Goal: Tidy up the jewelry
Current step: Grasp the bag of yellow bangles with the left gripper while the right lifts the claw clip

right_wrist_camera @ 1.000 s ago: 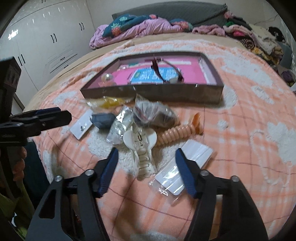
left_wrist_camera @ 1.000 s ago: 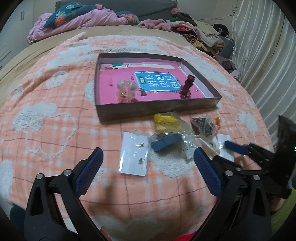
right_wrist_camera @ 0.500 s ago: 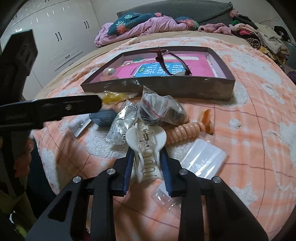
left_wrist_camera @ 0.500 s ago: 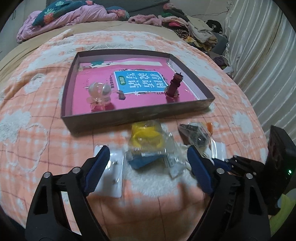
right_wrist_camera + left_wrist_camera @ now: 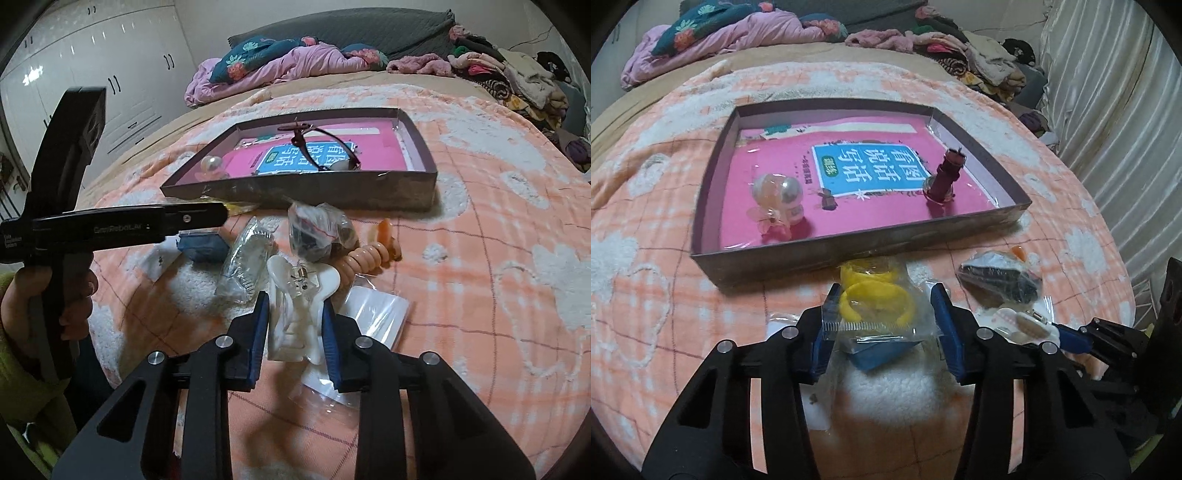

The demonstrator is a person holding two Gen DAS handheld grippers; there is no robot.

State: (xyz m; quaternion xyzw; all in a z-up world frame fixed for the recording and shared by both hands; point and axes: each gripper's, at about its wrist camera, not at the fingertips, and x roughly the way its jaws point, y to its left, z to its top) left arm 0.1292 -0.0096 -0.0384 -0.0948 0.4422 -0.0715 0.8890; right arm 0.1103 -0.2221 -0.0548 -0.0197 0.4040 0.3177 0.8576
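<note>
Clamping the white hair claw (image 5: 295, 314) on the bedspread (image 5: 498, 258), the right gripper (image 5: 293, 339) sits before the tray (image 5: 295, 197)'s front edge; the left gripper (image 5: 886, 328) pinches the bagged yellow bangles (image 5: 875, 304) there.

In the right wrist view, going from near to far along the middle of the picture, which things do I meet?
White hair claw between the jaws → dark bag → cardboard tray → dark red glasses inside it → pink bedding.
</note>
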